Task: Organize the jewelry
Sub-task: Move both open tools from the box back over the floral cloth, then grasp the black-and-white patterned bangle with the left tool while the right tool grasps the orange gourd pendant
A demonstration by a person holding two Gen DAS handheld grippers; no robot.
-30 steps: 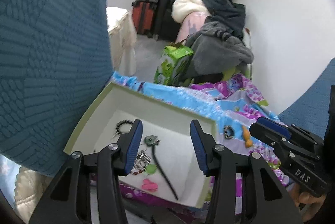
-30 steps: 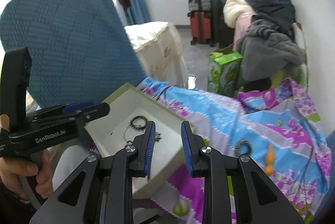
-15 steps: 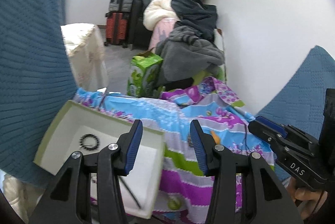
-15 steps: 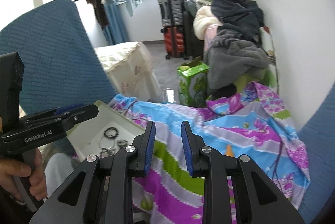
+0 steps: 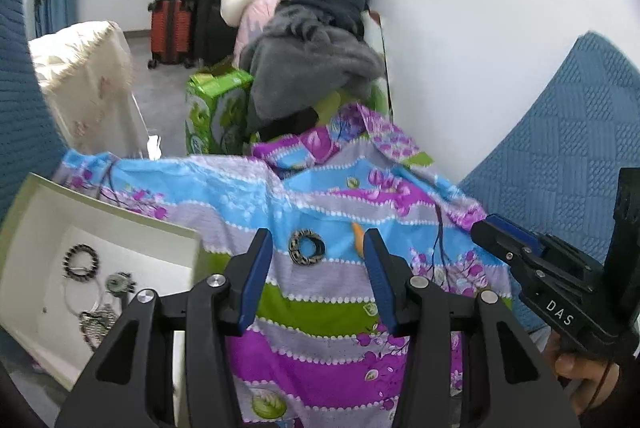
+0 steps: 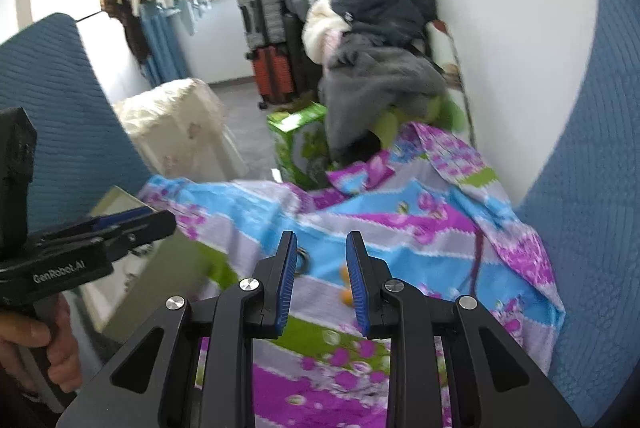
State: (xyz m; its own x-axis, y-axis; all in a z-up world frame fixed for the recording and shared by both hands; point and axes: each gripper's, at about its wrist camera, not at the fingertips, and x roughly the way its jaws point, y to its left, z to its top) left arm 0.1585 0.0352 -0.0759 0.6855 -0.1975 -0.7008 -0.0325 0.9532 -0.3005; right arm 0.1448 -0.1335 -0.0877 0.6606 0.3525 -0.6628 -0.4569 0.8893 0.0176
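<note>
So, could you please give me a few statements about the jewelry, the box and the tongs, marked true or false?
1. The patterned ring-shaped bracelet lies on the floral cloth, outside the white box. True.
2. The left tongs are shut on the bracelet. False: they are open and hold nothing.
3. A black beaded bracelet lies inside the white box. True.
4. The orange piece sits in the box. False: it lies on the cloth, right of the patterned bracelet.
5. The right tongs grip the orange piece. False: they are open and empty.
</note>
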